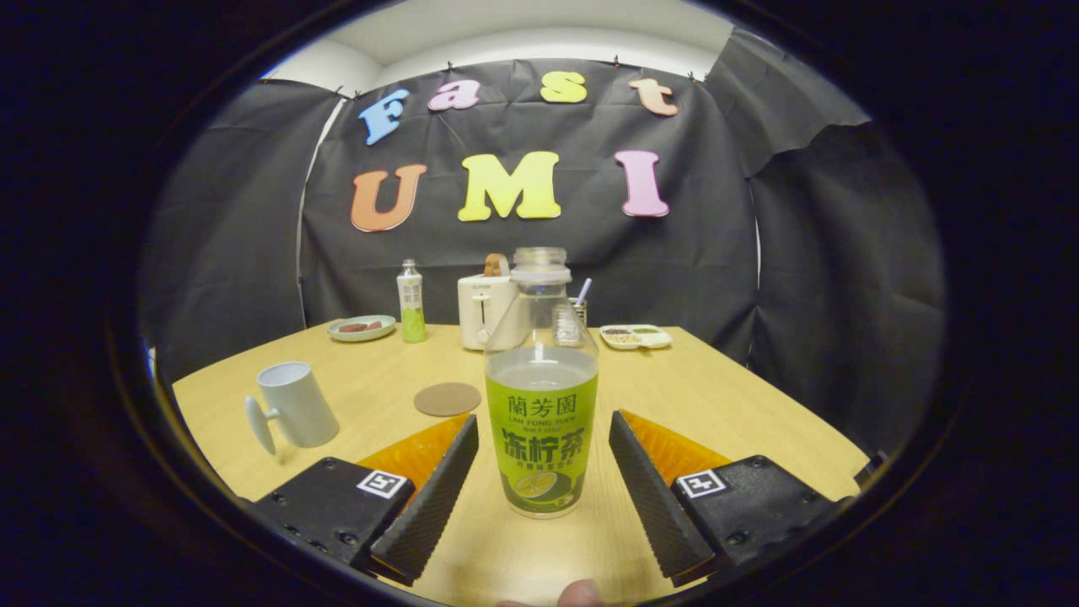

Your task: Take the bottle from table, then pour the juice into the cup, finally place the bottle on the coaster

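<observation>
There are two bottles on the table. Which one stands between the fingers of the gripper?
The big bottle stands between the open gripper's fingers, untouched. The small bottle stands far beyond, near the toaster.

This is a staged recording booth, not a lived-in kitchen: black cloth (pixel 674 244) hangs as walls on all sides, pinned along the top, with a plain white ceiling (pixel 539 34) above it. A light wooden table (pixel 725 396) carries breakfast props (arranged rather like a set): a white toaster (pixel 487 312) holding a slice of bread, a small plate of food (pixel 362 327), a divided snack tray (pixel 636 336), and a small drink bottle (pixel 410 301).
</observation>
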### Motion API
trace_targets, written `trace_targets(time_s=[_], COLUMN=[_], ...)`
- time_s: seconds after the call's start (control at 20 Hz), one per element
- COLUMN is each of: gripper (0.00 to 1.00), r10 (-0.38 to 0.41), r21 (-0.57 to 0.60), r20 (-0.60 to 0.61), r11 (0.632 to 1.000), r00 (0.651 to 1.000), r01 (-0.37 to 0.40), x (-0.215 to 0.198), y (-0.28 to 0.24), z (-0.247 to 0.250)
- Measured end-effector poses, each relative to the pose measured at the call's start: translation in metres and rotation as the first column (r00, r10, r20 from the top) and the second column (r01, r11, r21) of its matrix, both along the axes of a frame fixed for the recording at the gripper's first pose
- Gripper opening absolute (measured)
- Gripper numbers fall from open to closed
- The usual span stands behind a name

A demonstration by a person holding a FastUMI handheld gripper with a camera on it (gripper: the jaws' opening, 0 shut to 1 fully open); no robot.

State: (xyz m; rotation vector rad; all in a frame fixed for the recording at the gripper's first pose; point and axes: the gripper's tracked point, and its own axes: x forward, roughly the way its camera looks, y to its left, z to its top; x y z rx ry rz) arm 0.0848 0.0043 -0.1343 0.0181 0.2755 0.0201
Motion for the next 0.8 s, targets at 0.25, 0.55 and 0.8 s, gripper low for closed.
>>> trace_targets(time_s=[0.25,0.55,0.8], gripper=[0.98,0.84,0.80], r10=[-0.036,-0.037,-0.022], r21=[0.040,0.042,-0.018], r20=[-0.038,-0.051,-0.025], r11=[0.999,0.998,1.000], r00=[0.999,0.998,0.999], r01=[0.037,0.039,0.022], x=[0.018,0.023,0.022], y=[-0.002,0.001,0.006], z=[-0.012,-0.013,0.010])
